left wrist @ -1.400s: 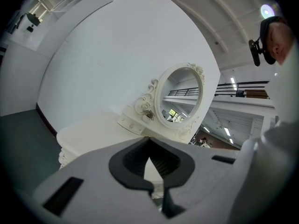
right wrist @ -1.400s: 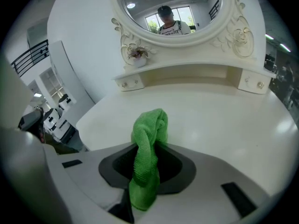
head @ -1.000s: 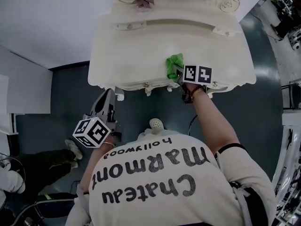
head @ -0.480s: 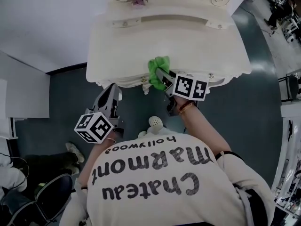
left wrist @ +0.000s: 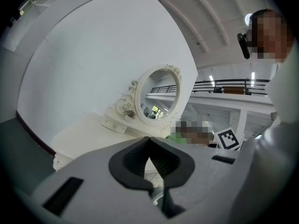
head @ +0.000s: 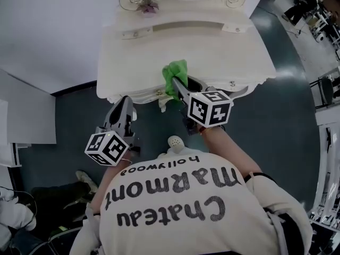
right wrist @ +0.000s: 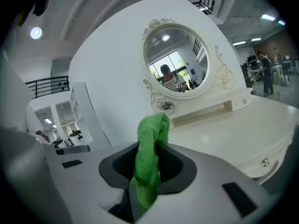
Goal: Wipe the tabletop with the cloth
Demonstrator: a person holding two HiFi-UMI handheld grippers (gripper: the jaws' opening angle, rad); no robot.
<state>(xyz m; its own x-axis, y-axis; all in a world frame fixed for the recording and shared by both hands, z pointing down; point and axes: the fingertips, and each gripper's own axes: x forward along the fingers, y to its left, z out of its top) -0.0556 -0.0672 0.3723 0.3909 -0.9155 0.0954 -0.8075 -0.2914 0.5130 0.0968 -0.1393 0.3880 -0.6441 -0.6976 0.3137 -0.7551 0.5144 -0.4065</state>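
1. Front edge of the white dressing table, near its middle: the right gripper has the green cloth clamped between its jaws. The right gripper view shows a bunched wad standing up past the tips and a tail hanging below them.
2. The left gripper is held low, off the table, over the dark floor. Its jaws are together with nothing between them.
3. The tabletop looks bare. An oval mirror stands at the back, with a small flower ornament at its base.
4. Judgement: a wiping stroke is in hand, with the cloth at the near edge. I cannot tell whether the wad is pressing on the surface or riding just above it.
5. To do it well:
   - Tip the right gripper down so the cloth meets the top, not the jaw tips.
   - Use light, even pressure.
   - Make overlapping side-to-side passes, working from the near edge toward the mirror.
   - The wad is narrow, so each pass will likely cover little.
6. Risks:
   - The hard jaw tips could scrape the painted top.
   - The cloth could slip from such a thin bite.
   - The ornament could get knocked near the back.
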